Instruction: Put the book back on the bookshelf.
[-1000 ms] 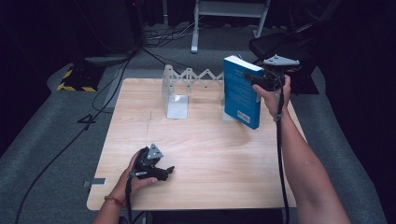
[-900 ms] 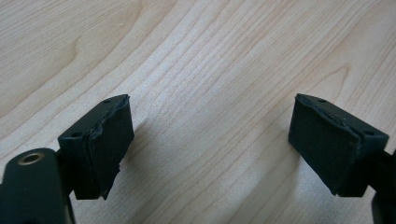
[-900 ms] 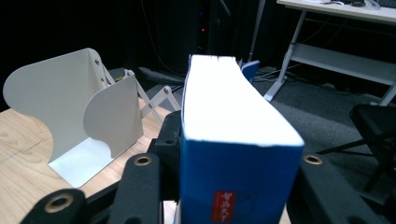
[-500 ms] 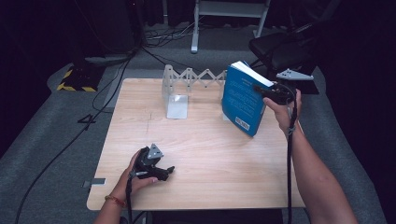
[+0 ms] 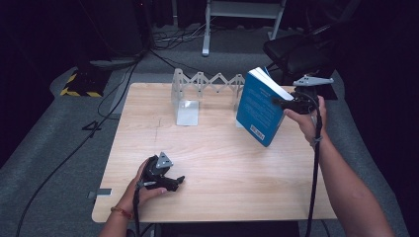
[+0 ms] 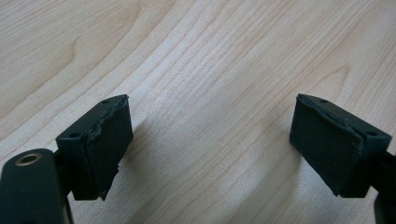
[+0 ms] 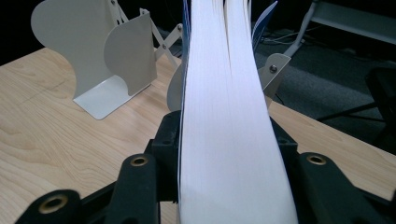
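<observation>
One blue book (image 5: pixel 260 111) tilted, page edge clamped between right gripper (image 5: pixel 288 104) jaws, just eased wider

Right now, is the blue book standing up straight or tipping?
Tipping. The blue book leans sideways, clamped in the right gripper.

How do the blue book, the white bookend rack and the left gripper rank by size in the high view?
1. Blue book
2. White bookend rack, close to the book, so unsure
3. Left gripper, smallest

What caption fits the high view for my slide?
Right gripper holds a tilted blue book beside the white expanding book rack; left gripper rests open on the table.
</observation>
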### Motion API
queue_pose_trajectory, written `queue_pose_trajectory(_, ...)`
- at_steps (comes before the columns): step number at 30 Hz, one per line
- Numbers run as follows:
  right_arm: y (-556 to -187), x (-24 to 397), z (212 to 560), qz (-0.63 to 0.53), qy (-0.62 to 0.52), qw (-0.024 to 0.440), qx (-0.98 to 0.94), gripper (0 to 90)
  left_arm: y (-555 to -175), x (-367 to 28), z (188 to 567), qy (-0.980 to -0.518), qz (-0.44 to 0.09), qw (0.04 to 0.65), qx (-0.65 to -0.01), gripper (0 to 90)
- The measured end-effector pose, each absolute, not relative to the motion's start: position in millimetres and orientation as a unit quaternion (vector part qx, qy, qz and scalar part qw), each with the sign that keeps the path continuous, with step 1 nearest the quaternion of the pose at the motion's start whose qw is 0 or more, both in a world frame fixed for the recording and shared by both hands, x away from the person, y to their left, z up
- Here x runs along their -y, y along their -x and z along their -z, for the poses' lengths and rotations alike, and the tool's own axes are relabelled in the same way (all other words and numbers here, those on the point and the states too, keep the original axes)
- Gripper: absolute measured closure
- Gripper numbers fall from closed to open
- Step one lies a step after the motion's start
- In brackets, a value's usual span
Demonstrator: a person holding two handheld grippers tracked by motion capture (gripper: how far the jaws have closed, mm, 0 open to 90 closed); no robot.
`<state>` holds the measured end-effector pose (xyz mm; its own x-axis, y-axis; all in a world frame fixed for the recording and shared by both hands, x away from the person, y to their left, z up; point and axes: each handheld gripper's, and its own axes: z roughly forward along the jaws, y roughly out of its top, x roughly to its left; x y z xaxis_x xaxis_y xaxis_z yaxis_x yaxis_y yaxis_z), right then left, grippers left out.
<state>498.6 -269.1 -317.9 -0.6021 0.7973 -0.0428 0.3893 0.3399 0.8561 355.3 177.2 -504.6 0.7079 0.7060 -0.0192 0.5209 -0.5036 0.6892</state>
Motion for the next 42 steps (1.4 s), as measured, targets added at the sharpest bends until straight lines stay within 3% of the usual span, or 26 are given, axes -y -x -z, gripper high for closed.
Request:
queue_pose_trajectory(9, -523.2, 255.0, 298.1, -0.355, -0.356, 0.196, -0.842, 52.5, -355.4, -177.2, 504.6, -0.857, -0.133, 0.347, -0.357, 13.6)
queue_pose_trajectory(20, -554.7, 248.3, 281.0, -0.311, -0.359, 0.124, -0.871, 59.5, -355.5, -177.2, 504.5, -0.858, -0.134, 0.346, -0.356, 13.6)
queue_pose_trajectory(42, -574.2, 223.3, 276.3, -0.352, -0.362, 0.180, -0.844, 60.7, -355.4, -177.2, 504.4, -0.862, -0.128, 0.348, -0.345, 13.6)
